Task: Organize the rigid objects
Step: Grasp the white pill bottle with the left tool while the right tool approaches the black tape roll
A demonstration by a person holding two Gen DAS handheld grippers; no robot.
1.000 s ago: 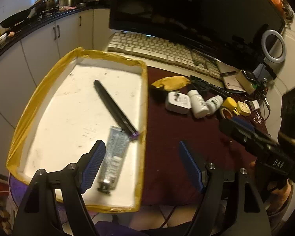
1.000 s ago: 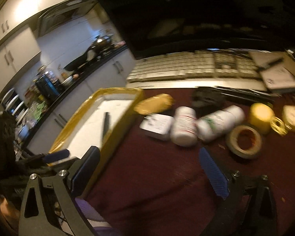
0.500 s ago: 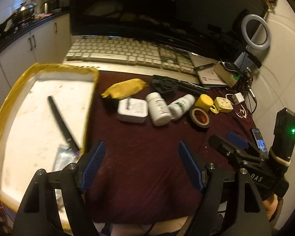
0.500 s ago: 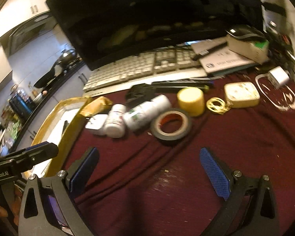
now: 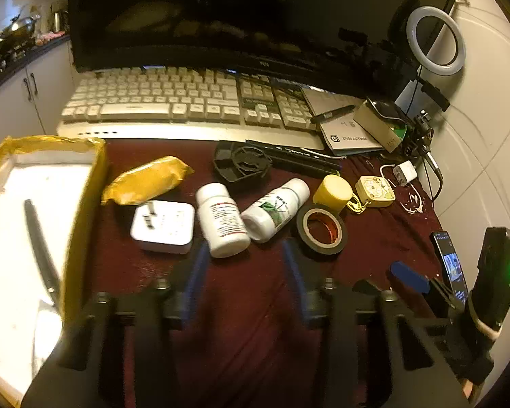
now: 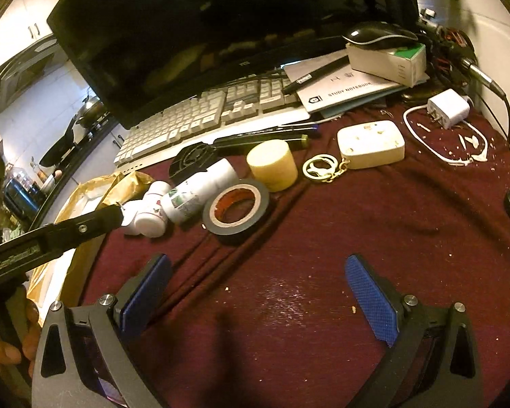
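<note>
Hovering low over the maroon cloth [image 5: 248,306] of the desk, the left gripper [image 5: 244,265] has its blue-padded fingers [image 5: 197,268] spread apart and grasping nothing, their tips just short of a white pill bottle [image 5: 222,221] that lies on its side. Touching that bottle on one side is a white plug adapter [image 5: 163,226], and on the other a second white bottle with a green label [image 5: 275,209], also lying down. Next along the row sit a roll of black tape [image 5: 323,231], flat on the cloth, a yellow cylinder [image 5: 333,188] just behind it, and a cream case on a gold keychain [image 5: 375,190]. A crumpled yellow packet [image 5: 146,180] lies near the adapter, beside the yellow-rimmed white tray [image 5: 81,204] at the desk's left edge, where a black pen [image 5: 40,251] rests. The right gripper [image 6: 258,289] hangs above bare cloth toward the desk's front edge, its fingers [image 6: 370,299] wide apart and empty, the tape roll [image 6: 236,210] well ahead of them. Along the back edge runs a white keyboard [image 5: 173,102] under a dark monitor [image 5: 221,17], with a notebook [image 6: 343,85] and a black mouse [image 6: 377,34] on a box toward the right corner, and a white charger [image 6: 448,108] nearby.
</note>
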